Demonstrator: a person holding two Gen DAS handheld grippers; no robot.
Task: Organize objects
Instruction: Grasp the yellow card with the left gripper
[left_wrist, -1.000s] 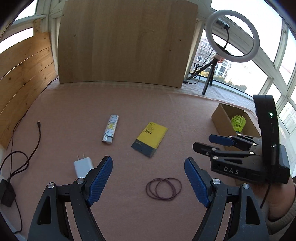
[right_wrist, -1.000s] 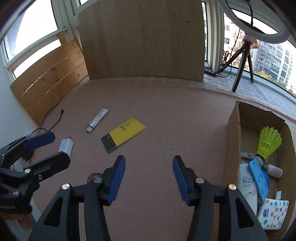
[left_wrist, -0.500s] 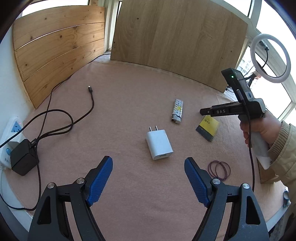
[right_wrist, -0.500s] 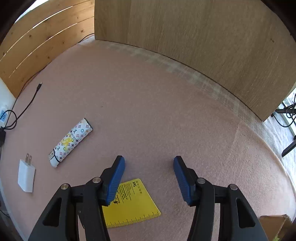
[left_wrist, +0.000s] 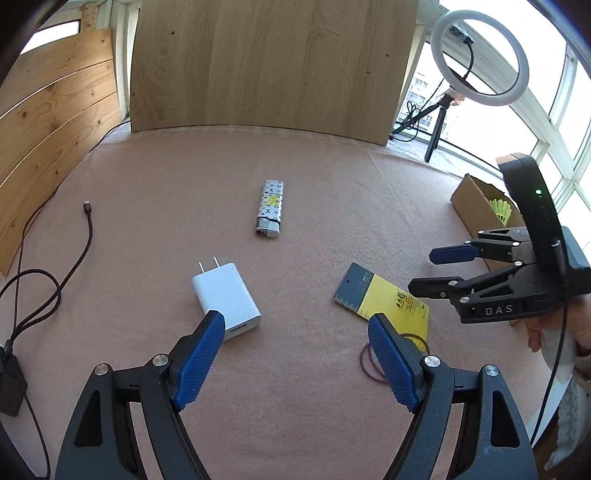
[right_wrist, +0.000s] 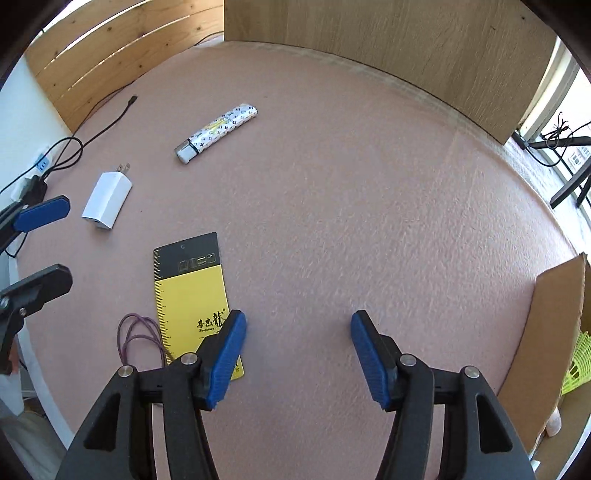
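Note:
On the pink mat lie a white charger plug (left_wrist: 226, 298) (right_wrist: 107, 199), a patterned lighter (left_wrist: 270, 208) (right_wrist: 217, 132), a yellow and black card (left_wrist: 384, 300) (right_wrist: 191, 295) and purple rubber bands (left_wrist: 371, 357) (right_wrist: 136, 338). My left gripper (left_wrist: 295, 354) is open above the mat, its left pad near the charger's near end, nothing between its fingers. My right gripper (right_wrist: 297, 354) hangs over bare mat with its jaws opening and nothing between them; its left pad overlaps the card's near corner. The right gripper (left_wrist: 439, 269) shows in the left wrist view, held by a hand.
A cardboard box (left_wrist: 476, 206) (right_wrist: 543, 332) with a yellow-green shuttlecock (left_wrist: 500, 210) (right_wrist: 578, 362) stands at the right edge. Dark cables (left_wrist: 55, 280) and a power strip (right_wrist: 40, 164) lie at the left. Wooden boards (left_wrist: 273, 62) wall the back. A ring light on a tripod (left_wrist: 476, 59) stands back right.
The left view has swung back to the right and come lower toward the charger and card. The right gripper has turned left and dropped over the card's end, its jaws wider.

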